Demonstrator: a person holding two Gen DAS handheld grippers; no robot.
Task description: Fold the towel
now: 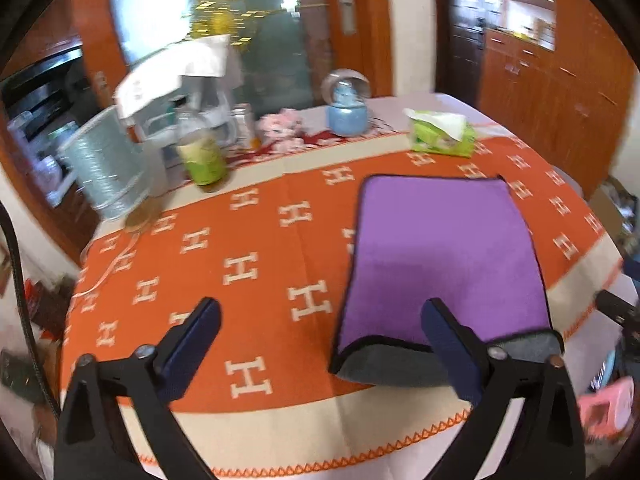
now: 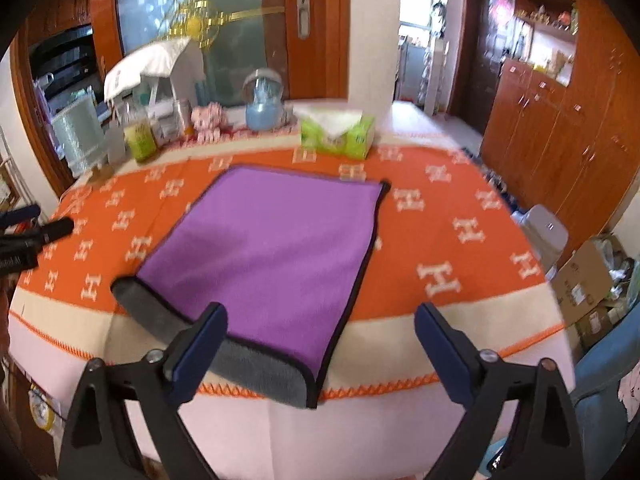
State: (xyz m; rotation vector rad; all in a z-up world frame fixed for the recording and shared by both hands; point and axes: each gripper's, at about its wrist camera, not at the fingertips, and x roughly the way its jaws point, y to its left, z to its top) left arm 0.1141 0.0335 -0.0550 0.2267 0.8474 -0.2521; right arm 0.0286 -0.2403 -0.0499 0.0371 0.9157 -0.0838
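Left wrist view, left to right. A ribbed grey canister stands at the table's far left corner, smeared by motion blur; the white appliance behind it cannot be identified, and its lower part is hidden by a bottle with a green label. A pink plush toy, a blue snow globe and a green tissue pack line the far edge. The left gripper hangs above the orange tablecloth with its jaws spread wide and nothing between them. Its right finger covers part of the near edge of the purple towel, which lies flat to the right of centre, its grey underside turned up along the near hem. The far right of this view is cut off by the lens rim; a dark object there is too blurred to name.

Right wrist view, left to right. A black tool tip enters at the left edge; most of it is out of frame. The towel lies centre-left, its near grey hem reaching over the cloth's cream border. The right gripper is wide open and holds nothing; its left finger hides a portion of the grey hem, and contact with the fabric cannot be determined. Cardboard boxes on the floor at the right are indistinct.
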